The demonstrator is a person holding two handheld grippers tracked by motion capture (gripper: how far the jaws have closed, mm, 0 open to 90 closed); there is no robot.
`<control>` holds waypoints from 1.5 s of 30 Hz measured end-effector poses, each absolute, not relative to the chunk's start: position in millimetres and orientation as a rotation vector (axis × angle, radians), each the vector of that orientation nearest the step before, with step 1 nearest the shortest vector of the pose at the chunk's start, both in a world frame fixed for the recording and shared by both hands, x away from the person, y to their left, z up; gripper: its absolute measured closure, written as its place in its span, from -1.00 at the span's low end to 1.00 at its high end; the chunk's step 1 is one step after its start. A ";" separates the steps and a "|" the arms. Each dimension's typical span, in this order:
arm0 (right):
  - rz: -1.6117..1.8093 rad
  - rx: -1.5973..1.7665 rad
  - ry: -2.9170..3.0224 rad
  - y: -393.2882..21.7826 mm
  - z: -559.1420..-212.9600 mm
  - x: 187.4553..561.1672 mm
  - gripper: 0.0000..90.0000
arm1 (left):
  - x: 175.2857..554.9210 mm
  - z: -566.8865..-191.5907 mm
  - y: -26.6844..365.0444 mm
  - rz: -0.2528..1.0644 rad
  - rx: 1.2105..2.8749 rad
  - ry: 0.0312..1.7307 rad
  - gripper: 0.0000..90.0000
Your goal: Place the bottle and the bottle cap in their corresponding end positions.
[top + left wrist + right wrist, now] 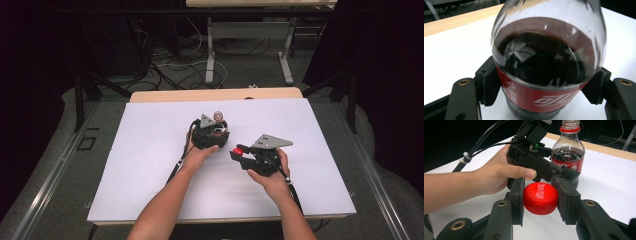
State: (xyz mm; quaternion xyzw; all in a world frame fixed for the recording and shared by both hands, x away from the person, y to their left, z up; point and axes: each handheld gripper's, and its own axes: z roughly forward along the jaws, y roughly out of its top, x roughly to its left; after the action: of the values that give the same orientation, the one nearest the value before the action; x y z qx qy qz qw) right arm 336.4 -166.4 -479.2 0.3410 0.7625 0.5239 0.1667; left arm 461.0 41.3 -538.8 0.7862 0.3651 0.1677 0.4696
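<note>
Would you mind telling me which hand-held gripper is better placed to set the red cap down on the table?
Right: the right hand-held gripper already clamps the red cap, while the left grips the open cola bottle.

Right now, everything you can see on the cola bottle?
The cola bottle is small, clear plastic, with a red label bearing white script. It is partly full of dark liquid. It stands upright on the white table, uncapped, with a red ring at its neck. The left tongs clamp its label band.

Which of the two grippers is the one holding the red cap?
The right gripper: its jaws clamp the red cap, while the left gripper grips the cola bottle.
</note>
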 end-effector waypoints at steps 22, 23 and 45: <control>1.464 0.945 2.225 -157.0 -485.8 338.1 0.36 | 462.7 -538.7 42.9 0.365 1.909 0.923 -0.49; 1.485 0.946 2.208 -155.5 -488.2 338.9 0.35 | 462.2 -538.2 43.4 0.357 1.896 0.931 -0.56; 1.253 0.908 2.437 -114.9 -553.5 353.8 0.35 | 389.3 -500.5 102.2 0.293 1.787 0.918 -0.99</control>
State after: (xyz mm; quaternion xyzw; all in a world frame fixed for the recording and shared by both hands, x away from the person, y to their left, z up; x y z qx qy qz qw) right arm 353.8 -114.9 -553.5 0.3120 0.8373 0.4307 0.1271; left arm 389.3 102.2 -500.5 0.7476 0.3841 0.1227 0.5277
